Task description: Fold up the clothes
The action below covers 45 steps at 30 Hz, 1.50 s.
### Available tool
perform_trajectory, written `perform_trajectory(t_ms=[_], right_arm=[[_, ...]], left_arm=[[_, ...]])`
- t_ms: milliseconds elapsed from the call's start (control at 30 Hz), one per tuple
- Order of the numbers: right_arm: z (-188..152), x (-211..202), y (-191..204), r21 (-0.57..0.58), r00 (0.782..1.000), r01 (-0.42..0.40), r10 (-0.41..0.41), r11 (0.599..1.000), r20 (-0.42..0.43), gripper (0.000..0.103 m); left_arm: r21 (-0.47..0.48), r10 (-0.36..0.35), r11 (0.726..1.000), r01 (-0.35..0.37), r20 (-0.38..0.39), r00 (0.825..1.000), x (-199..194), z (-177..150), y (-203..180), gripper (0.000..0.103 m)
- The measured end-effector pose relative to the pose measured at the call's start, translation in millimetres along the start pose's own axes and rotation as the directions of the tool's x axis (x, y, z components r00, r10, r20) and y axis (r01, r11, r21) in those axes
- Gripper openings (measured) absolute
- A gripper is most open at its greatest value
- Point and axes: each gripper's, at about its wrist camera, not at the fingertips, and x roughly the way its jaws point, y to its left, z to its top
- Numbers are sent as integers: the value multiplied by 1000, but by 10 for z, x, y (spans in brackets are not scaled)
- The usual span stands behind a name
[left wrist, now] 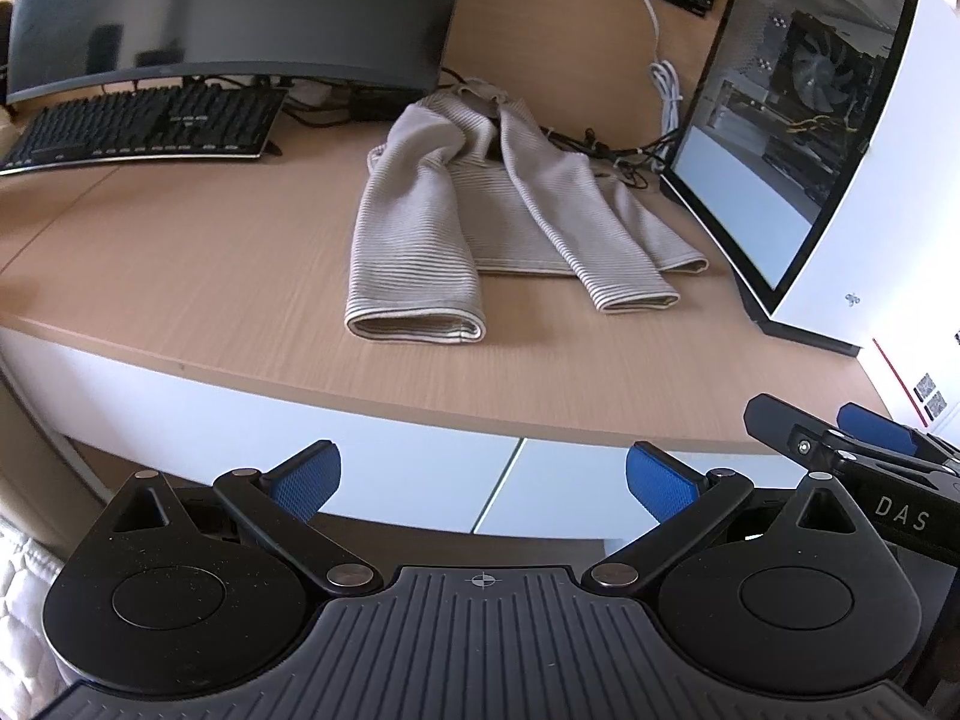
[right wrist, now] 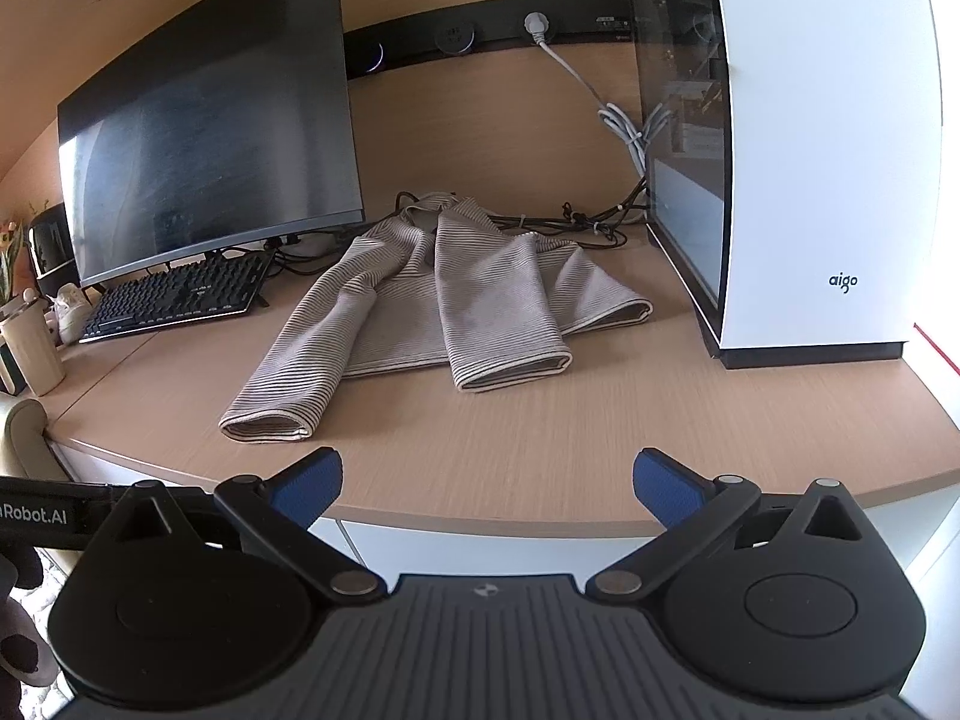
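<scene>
Striped top [left wrist: 480, 192] flat mid-desk [left wrist: 210, 252], sleeves trailing toward the front edge, straight ahead of both tools. Left gripper [left wrist: 483, 480] and right gripper [right wrist: 487, 486] spread wide, empty, short of that edge (right seemingly nearer).

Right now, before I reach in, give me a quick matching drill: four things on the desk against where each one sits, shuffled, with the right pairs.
Things:
1. striped sweater
2. keyboard
3. white computer case
4. monitor

Places:
A. at the desk's right end
B. mid-desk, both sleeves folded over its front
C. left rear of the desk, above the keyboard
D. left of the sweater, in front of the monitor

Pairs: 1-B, 2-D, 3-A, 4-C

Both the left gripper and the right gripper are open, short of the desk edge.
</scene>
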Motion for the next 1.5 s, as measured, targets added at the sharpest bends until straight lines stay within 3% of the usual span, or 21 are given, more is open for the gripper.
perform_trajectory(t_ms=[1500], right_arm=[[20, 96, -27, 8, 999, 21, -21, 1000, -27, 103]], left_arm=[[5, -16, 1000, 16, -21, 1000, 122, 34, -13, 103]])
